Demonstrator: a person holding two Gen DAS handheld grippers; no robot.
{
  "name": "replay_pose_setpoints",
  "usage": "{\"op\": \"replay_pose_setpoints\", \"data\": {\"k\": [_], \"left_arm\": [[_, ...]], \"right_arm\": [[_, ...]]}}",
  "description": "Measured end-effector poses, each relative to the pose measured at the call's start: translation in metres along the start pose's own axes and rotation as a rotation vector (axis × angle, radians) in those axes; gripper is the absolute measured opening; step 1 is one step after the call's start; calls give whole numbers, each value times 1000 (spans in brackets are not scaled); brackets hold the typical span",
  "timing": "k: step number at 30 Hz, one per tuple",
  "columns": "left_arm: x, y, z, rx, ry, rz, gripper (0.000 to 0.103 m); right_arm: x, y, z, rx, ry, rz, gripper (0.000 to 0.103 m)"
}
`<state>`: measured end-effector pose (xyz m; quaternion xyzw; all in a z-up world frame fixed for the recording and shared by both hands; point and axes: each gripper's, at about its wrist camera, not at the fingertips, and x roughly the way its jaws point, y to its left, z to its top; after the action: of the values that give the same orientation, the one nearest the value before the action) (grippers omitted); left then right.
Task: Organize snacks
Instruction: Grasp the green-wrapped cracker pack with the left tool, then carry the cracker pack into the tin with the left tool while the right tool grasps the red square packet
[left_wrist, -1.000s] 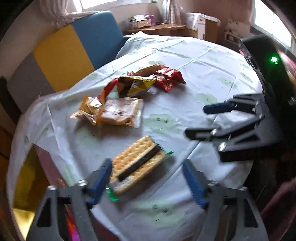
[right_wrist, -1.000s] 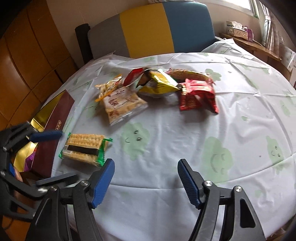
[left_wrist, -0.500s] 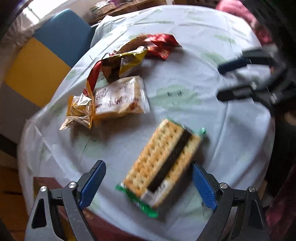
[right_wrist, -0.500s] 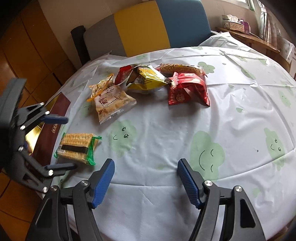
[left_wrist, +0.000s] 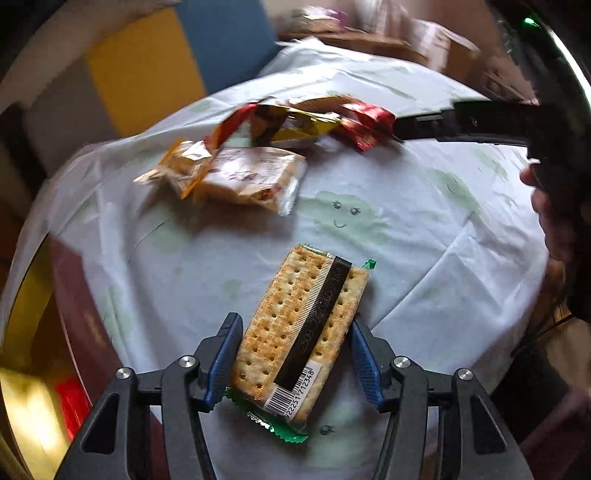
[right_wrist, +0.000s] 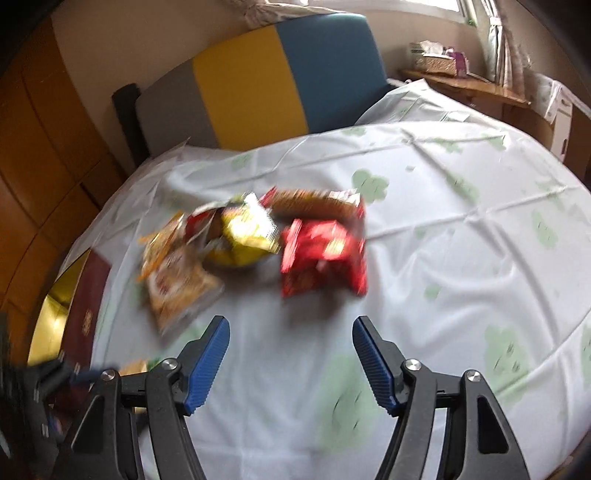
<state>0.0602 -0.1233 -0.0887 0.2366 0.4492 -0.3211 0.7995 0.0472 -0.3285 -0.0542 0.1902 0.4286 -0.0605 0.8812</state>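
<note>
A cracker pack (left_wrist: 303, 332) with a black stripe and green wrapper ends lies on the white tablecloth (left_wrist: 424, 236). My left gripper (left_wrist: 295, 363) has its blue pads on both sides of the pack's near end, closed onto it. A pile of snacks lies further back: a pale biscuit bag (left_wrist: 251, 177), a yellow bag (left_wrist: 295, 125) and red packets (left_wrist: 365, 122). My right gripper (right_wrist: 291, 363) is open and empty above the cloth, short of the red packets (right_wrist: 321, 254), yellow bag (right_wrist: 243, 236) and biscuit bag (right_wrist: 177, 284).
A dark red and gold box (right_wrist: 85, 317) sits at the table's left edge, also in the left wrist view (left_wrist: 70, 314). A grey, yellow and blue sofa (right_wrist: 258, 85) stands behind the table. The right gripper's arm (left_wrist: 461, 125) reaches in from the right.
My left gripper has moved down over the cracker pack and closed its pads against the pack's sides. My right gripper has moved forward toward the snack pile.
</note>
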Motion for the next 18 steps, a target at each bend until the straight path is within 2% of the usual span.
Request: {"op": "replay_pose_setpoints", "data": {"k": [4, 9, 13, 14, 15, 18], "left_arm": [[-6, 1, -12, -101, -39, 7, 59], [-8, -2, -11, -114, -46, 12, 59], [-3, 1, -9, -135, -51, 10, 59], [-2, 1, -9, -140, -53, 10, 59], [0, 1, -8, -143, -55, 11, 59], [-2, 2, -10, -164, -69, 11, 59]], "right_arm": [[10, -4, 21, -2, 0, -31, 71], [28, -14, 45, 42, 25, -23, 73], [53, -23, 53, 69, 90, -18, 73], [59, -24, 52, 67, 114, -2, 69], [64, -26, 50, 68, 135, 5, 52], [60, -28, 43, 59, 117, -5, 45]]}}
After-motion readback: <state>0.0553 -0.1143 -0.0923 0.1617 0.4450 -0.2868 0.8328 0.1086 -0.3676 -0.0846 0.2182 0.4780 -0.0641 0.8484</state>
